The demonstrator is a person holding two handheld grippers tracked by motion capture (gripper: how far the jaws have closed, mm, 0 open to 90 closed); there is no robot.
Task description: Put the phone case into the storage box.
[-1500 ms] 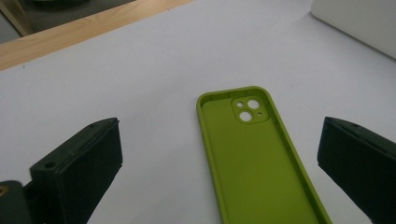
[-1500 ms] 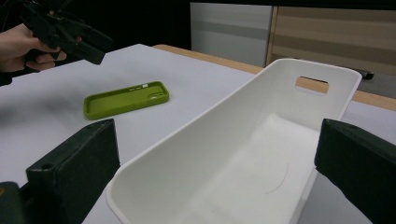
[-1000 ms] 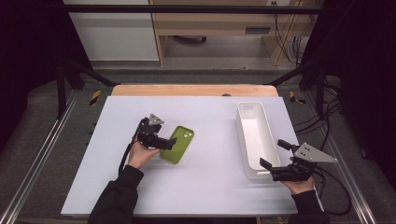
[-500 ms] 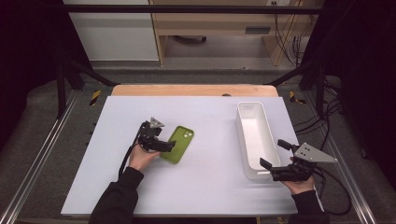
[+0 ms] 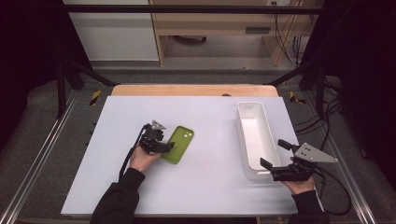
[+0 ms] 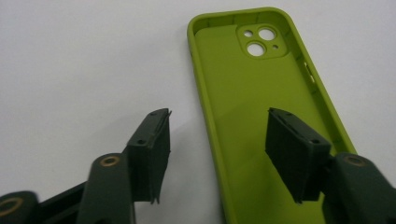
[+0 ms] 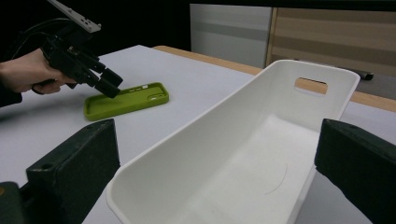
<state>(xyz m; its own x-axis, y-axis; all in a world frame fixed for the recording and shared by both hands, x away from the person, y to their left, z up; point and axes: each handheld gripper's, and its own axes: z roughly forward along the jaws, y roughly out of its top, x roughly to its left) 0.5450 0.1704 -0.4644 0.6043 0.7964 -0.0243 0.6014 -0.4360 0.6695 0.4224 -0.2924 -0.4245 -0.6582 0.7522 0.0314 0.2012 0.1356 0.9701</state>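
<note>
A lime green phone case (image 5: 180, 143) lies inner side up on the white table, camera cutout at its far end. My left gripper (image 5: 164, 146) is open at the case's near left corner. In the left gripper view the case (image 6: 252, 88) runs between the jaws: one finger (image 6: 152, 144) is over bare table, the other finger (image 6: 294, 154) over the case's inside, so the left rim lies between them. My right gripper (image 5: 272, 154) is open at the near end of a white bin (image 5: 240, 122), and its jaws straddle that end (image 7: 154, 172).
The bin (image 7: 322, 70) is empty, long and narrow, with a handle slot in its far wall. The right gripper view also shows the case (image 7: 126, 100) and the left gripper (image 7: 109, 84) beyond the bin. A wooden strip (image 5: 194, 90) edges the table's far side.
The left gripper has edged slightly closer over the case's near left corner. The right gripper and the bin have not moved.
</note>
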